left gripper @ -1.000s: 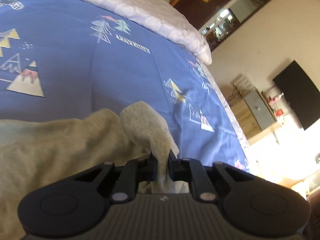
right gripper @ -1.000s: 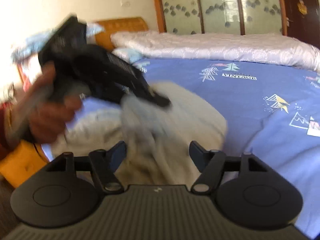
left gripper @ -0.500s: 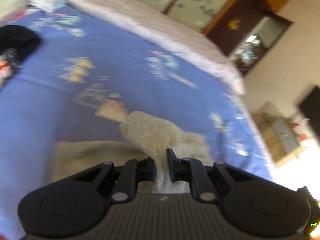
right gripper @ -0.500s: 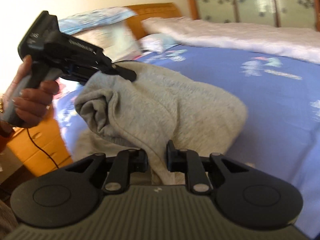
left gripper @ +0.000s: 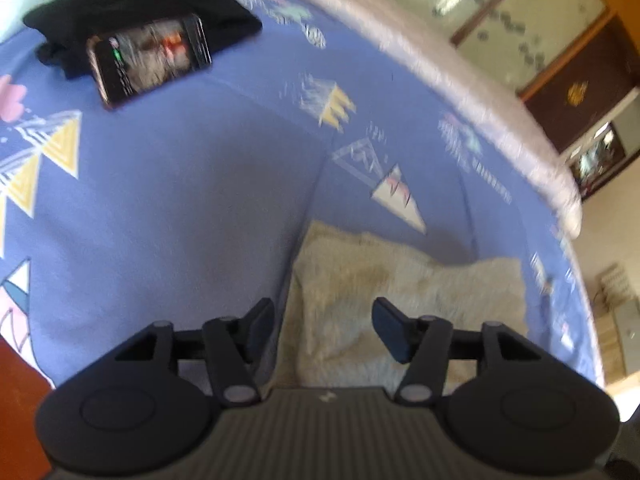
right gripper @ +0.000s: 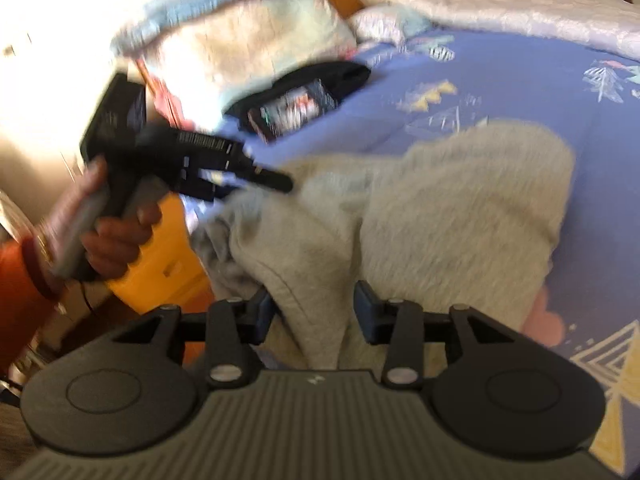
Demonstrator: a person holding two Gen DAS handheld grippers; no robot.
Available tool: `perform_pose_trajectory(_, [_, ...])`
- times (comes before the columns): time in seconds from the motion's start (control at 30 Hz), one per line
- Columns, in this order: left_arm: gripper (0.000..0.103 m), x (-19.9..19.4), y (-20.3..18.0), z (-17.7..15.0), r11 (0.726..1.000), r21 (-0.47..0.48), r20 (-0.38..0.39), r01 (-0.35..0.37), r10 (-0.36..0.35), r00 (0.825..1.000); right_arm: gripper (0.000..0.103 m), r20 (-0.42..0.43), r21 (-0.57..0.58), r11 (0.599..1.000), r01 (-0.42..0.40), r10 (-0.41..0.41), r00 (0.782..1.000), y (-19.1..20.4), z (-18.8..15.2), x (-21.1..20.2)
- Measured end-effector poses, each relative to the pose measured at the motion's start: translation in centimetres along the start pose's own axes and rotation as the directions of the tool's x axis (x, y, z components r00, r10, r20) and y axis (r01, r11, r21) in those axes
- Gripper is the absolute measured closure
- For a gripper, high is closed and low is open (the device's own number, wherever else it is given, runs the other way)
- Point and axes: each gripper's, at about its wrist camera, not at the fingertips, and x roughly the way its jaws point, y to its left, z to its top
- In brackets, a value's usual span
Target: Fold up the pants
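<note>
So going left to right: over by the left edge of the bed there's a hand [right gripper: 108,236] with an orange sleeve [right gripper: 20,300] gripping the left gripper [left gripper: 324,320], and in the right wrist view it's pointing at the left end of the pants [right gripper: 420,216]. From its own camera the jaws are apart and opening, nothing pinched, with the pale fleecy fabric lying just under and past the fingertips. Up toward the far left corner of the blue bedspread [left gripper: 180,200] a phone [left gripper: 150,58] with its screen lit leans on a black garment [left gripper: 140,4]. The pants are bunched in a loose folded heap along the near edge of the bed, roughly the middle. The right gripper [right gripper: 314,312] sits at that near edge, jaws also opening, and a hanging fold of the pants runs down between its fingers, though the pads don't look pressed on it. A white quilt [right gripper: 500,8] runs along the far edge, pretty blurry
</note>
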Motion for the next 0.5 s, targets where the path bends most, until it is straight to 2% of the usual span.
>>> perform_pose_trajectory(0.13, [0.04,-1.1,-0.4,-0.2,0.999,0.017,0.036,0.044,-0.045,0.998,0.058,0.095,0.033,0.998,0.044,-0.047,0.994,0.0,1.3,-1.6])
perform_pose_trajectory(0.2, [0.04,-1.4,-1.5,-0.7,0.996,0.062,0.046,0.065,-0.068,0.997,0.058,0.125,0.054,0.996,0.074,-0.08,0.989,-0.3,2.4,-1.0])
perform_pose_trajectory(0.27, [0.035,-1.7,-2.6,-1.4,0.991,0.122,0.059,0.053,-0.061,0.996,0.058,0.137,0.089,0.993,0.081,-0.093,0.986,-0.9,3.2,-0.4])
perform_pose_trajectory(0.33, [0.033,-1.2,-3.9,-2.1,0.981,0.194,0.065,-0.002,-0.01,0.998,0.058,0.127,0.127,0.988,0.089,-0.106,0.986,-1.4,3.2,0.4])
perform_pose_trajectory(0.4, [0.033,-0.2,-4.7,-2.9,0.961,0.262,0.045,-0.085,0.076,0.996,0.058,0.09,0.142,0.982,0.124,-0.138,0.986,-2.0,2.6,1.4])
perform_pose_trajectory(0.5, [0.03,1.7,-5.4,-4.6,0.911,0.362,0.023,-0.199,0.205,0.979,0.059,0.01,0.131,0.963,0.236,-0.239,0.971,-2.7,0.8,2.4])
